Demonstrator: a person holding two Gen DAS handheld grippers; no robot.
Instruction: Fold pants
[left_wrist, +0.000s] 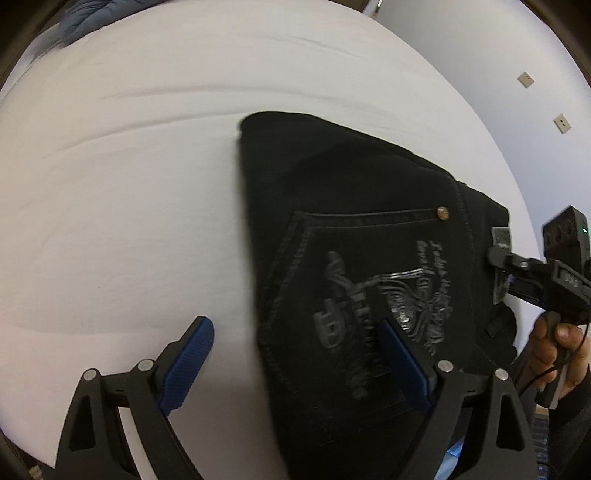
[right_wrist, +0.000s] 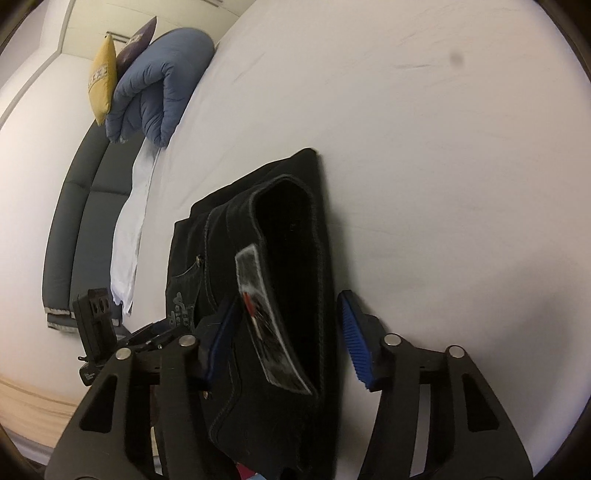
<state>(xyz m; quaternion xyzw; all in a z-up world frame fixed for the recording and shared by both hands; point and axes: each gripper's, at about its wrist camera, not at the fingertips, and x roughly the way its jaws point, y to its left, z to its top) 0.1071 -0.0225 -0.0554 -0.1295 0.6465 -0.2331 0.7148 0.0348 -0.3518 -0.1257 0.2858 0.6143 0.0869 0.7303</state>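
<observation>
Silver lettering (left_wrist: 384, 295) on the pants (left_wrist: 351, 221) pocket is smeared, unreadable. Their near end runs under the left gripper (left_wrist: 295, 365) and off the bottom edge. From the right wrist, the waistband label (right_wrist: 266, 314) is a blur, its print illegible.

Each gripper (left_wrist: 295, 354) is built from black angular linkage arms with triangular cut-outs, pinned by round silver screws. Ribbed blue pads (left_wrist: 188, 365) are fitted on the fingers. A dark sleeve (left_wrist: 569, 417) and thin black cable (left_wrist: 576, 350) are seen by the hand (left_wrist: 561, 350).
</observation>
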